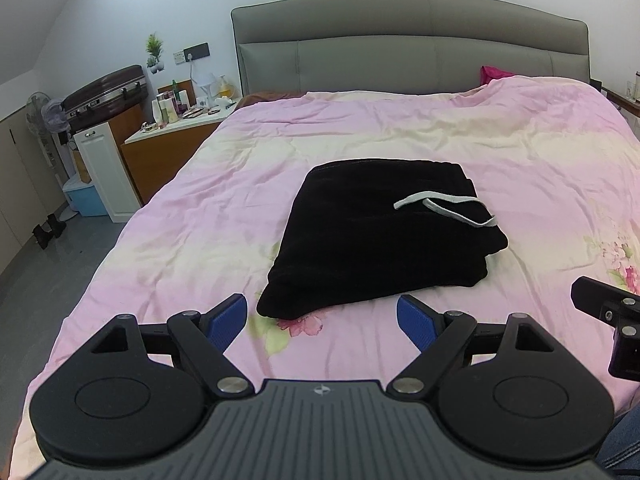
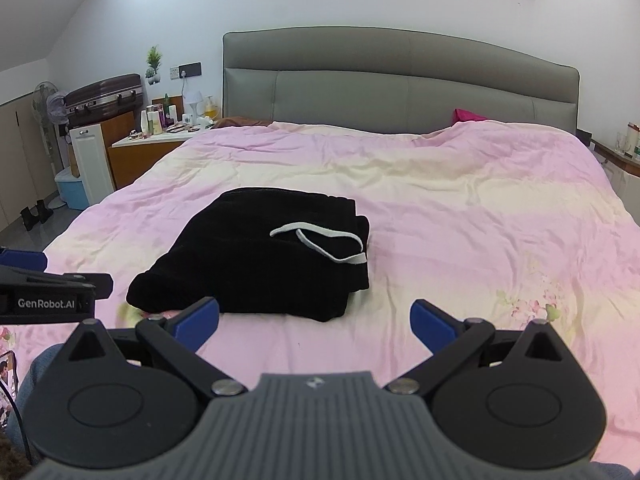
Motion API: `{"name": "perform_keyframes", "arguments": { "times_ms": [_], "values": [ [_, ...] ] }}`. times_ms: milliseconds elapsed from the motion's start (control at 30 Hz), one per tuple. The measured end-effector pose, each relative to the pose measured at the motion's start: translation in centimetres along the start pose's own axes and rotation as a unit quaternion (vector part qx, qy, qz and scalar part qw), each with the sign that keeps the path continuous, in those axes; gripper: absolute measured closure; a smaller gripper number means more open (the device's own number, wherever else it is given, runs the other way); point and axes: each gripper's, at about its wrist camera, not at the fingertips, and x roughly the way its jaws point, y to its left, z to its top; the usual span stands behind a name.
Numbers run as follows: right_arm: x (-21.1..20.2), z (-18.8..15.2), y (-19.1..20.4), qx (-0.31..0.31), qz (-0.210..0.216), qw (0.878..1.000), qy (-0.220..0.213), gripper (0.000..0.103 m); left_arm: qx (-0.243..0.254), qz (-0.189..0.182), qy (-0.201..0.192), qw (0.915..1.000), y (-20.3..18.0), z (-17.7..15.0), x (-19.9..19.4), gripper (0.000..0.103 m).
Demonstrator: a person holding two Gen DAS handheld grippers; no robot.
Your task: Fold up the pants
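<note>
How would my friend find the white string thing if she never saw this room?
Start at the big bed with the pink cover. In its middle lies a folded black pair of pants. The string is the looped cord lying on top of them, near their right edge, the only white thing on the black cloth.

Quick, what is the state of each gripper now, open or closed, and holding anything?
Left gripper: open, holding nothing.
Right gripper: open, holding nothing; the folded black pants lie untouched on the bed.

Pink quilt [image 1: 360,128] on bed, grey headboard [image 1: 400,40] behind; cluttered nightstand [image 1: 176,128] (bottles, cosmetics) left
</note>
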Motion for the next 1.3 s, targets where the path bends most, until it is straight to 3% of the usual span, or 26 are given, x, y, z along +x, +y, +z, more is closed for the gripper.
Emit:
{"name": "perform_keyframes", "arguments": {
  "times_ms": [1300],
  "values": [
    [-2.1, -0.1, -0.2, 0.003, 0.012, 0.999, -0.031, 0.005, -0.004, -0.002, -0.020, 0.9998, 0.2, 1.0, -2.0, 0.004]
  ]
}}
